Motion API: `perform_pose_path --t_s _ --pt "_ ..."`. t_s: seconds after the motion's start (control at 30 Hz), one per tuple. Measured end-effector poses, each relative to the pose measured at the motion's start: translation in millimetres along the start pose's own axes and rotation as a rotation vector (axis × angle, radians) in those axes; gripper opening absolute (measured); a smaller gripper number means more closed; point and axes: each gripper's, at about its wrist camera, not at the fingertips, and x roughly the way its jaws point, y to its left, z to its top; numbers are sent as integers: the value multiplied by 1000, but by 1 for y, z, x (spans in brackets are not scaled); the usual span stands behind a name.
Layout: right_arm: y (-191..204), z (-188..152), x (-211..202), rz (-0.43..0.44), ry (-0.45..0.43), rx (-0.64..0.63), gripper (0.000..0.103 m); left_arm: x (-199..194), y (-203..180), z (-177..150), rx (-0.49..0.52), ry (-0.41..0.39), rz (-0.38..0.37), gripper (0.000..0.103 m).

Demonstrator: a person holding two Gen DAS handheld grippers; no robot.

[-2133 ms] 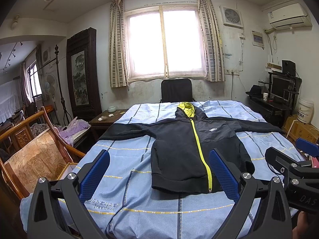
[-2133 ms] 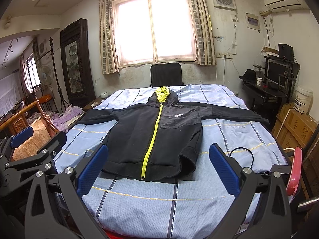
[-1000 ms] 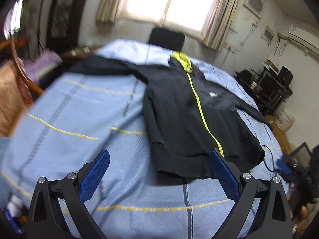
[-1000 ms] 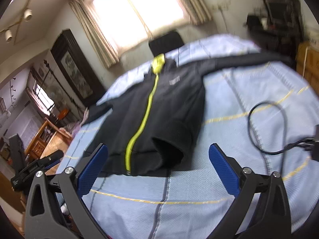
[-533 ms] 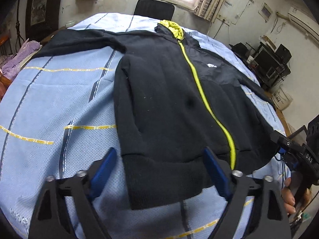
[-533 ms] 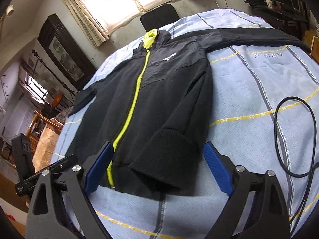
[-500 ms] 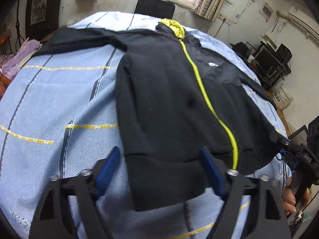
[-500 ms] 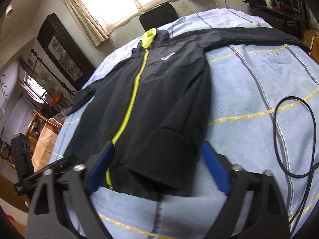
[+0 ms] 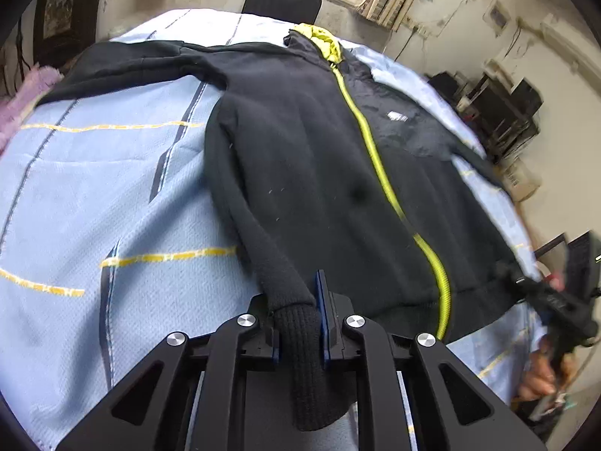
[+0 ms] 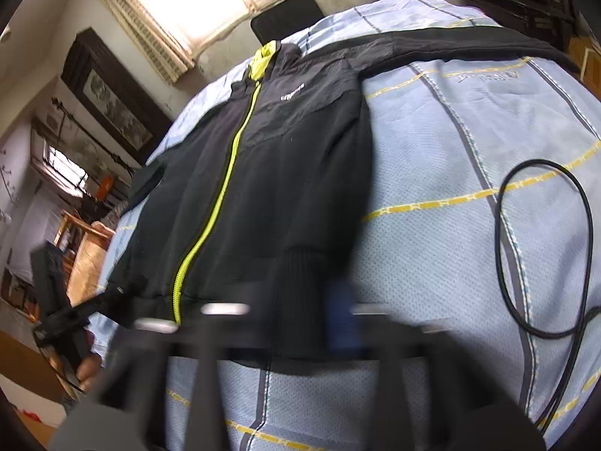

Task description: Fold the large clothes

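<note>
Black jacket [image 9: 311, 173] with a yellow zip [image 9: 379, 165], spread face up on the blue bedsheet [image 9: 94, 203], sleeves out to both sides. Left gripper [image 9: 298, 323] just closing, now pinched tight on the ribbed hem at that side's bottom corner. Right gripper [image 10: 300, 312], blurred, likewise just closing and clamped on the hem at the opposite corner. Grasp step likely done; next, probably lifting both corners together and carrying them toward the hood [image 9: 319, 37], keeping the cloth level.
</note>
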Motion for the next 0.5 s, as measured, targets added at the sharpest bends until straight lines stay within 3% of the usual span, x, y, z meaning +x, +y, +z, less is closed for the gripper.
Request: perform_pose_path --t_s 0.2,0.37,0.5 --pt "7 -1 -33 55 -73 -19 10 -42 -5 -6 -1 -93 -13 13" --pt "-6 -24 -24 8 -5 -22 10 -19 -5 -29 28 -6 47 13" --pt "-16 -27 -17 -11 22 -7 15 -16 4 -30 10 12 48 17"
